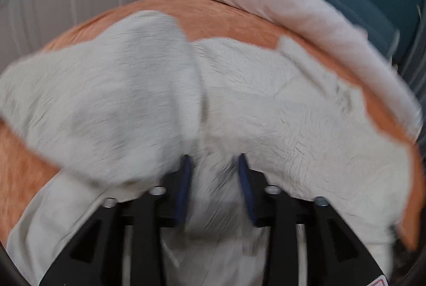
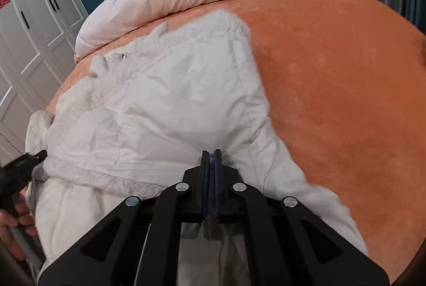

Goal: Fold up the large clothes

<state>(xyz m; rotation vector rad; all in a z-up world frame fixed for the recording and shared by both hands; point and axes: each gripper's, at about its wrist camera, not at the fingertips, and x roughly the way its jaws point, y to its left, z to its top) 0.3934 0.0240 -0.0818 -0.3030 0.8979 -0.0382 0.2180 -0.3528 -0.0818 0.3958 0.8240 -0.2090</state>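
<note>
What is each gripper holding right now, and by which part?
Right gripper pinches a fold of the white coat near a seam. Left gripper has coat fabric between parted jaws; its grip is unclear.
</note>
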